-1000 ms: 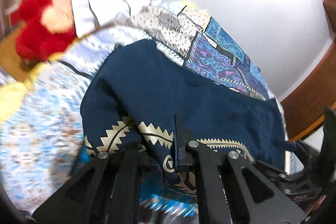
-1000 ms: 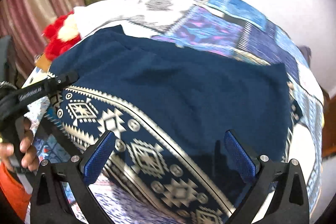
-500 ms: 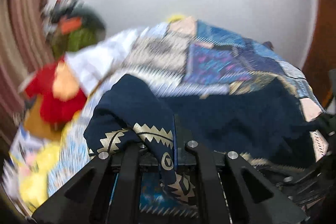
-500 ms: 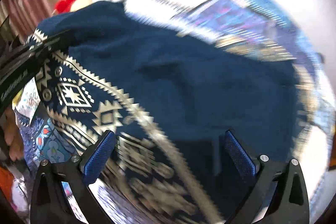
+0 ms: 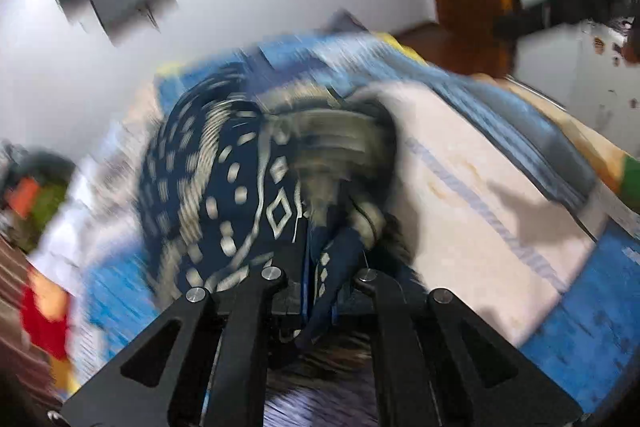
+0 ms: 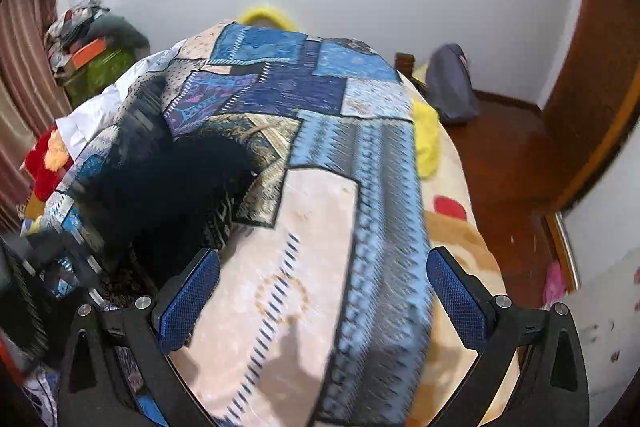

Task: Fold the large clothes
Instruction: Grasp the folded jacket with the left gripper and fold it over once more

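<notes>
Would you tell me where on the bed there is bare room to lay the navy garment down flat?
The widest bare patch is the cream panel of the patchwork bedspread, between the right gripper and the blue zigzag strip. The left side is crowded: the navy garment is bunched there, clamped by the left gripper, with red and white items at the edge.

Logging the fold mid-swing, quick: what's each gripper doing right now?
Left gripper: shut on the navy patterned garment.
Right gripper: open, holding nothing, over the patchwork bedspread.
</notes>
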